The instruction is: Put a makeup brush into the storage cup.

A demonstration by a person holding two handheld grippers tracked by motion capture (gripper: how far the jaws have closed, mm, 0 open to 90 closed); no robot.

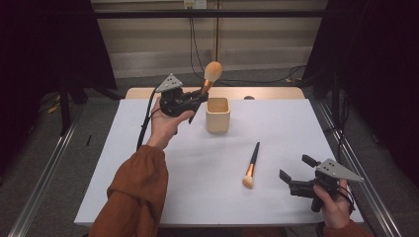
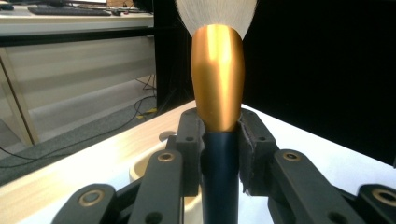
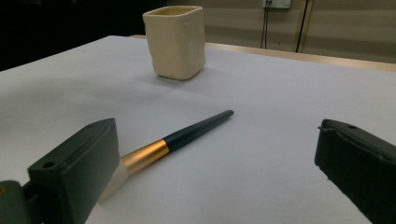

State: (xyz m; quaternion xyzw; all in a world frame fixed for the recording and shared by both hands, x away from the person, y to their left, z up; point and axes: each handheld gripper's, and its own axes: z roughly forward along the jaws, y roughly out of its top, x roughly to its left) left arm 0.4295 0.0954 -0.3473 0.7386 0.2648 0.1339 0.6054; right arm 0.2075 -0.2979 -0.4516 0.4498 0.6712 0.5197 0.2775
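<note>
My left gripper is raised over the back of the table, just left of a cream cup. It is shut on the dark handle of a large makeup brush, which stands upright with its gold ferrule and pale bristles on top. A smaller brush with a dark handle, gold ferrule and pale tip lies flat on the white table. My right gripper is low at the front right, open, its jaws wide apart and pointing toward that brush and the cup.
A wooden strip runs along the table's far edge, with a small dark round spot on it. Metal rails flank the table. Cables hang down the wall behind.
</note>
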